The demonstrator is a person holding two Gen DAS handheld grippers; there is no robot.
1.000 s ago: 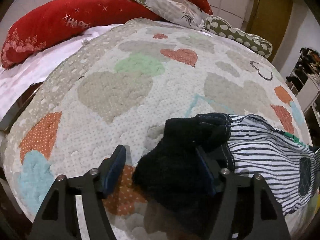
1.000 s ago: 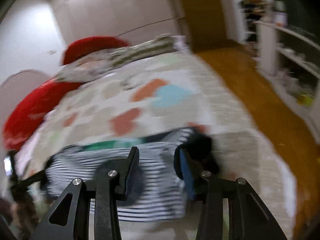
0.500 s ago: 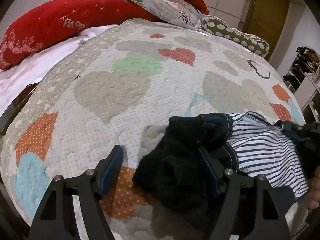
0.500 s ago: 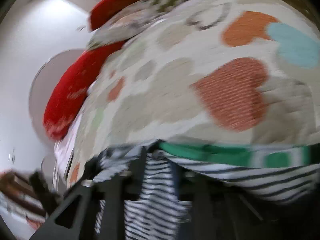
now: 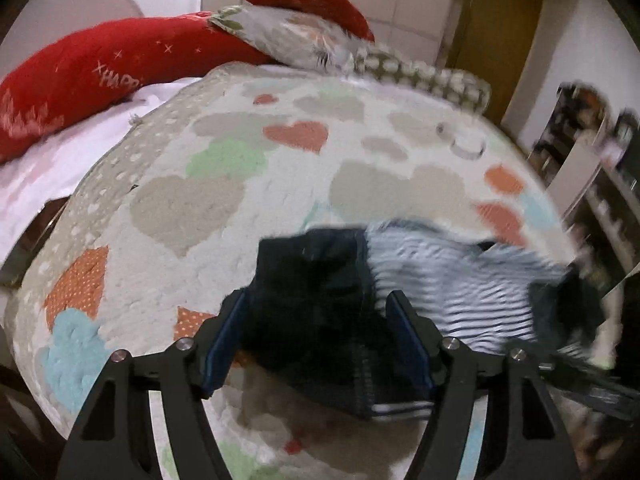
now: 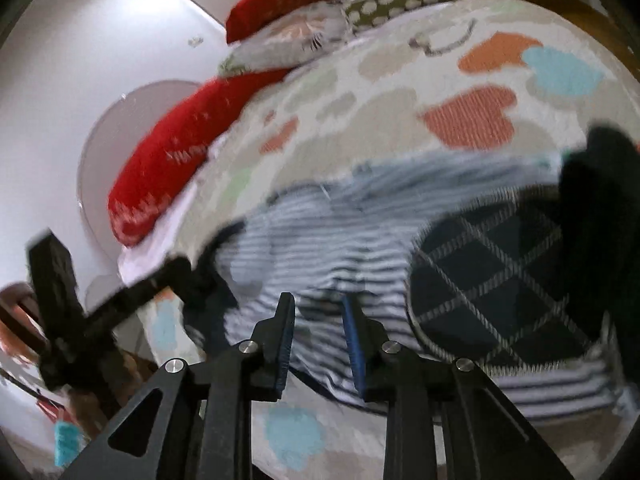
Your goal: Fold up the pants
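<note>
the left claw (image 5: 318,334) stands wide around the dark cuff of the striped pants (image 5: 452,300) (pad contact too blurred to tell). the right claw (image 6: 318,340) – narrow, just opening – has striped cloth between its pads. both hover over the heart-patterned bed (image 5: 208,208) – red pillows (image 5: 100,80) beyond.
</note>
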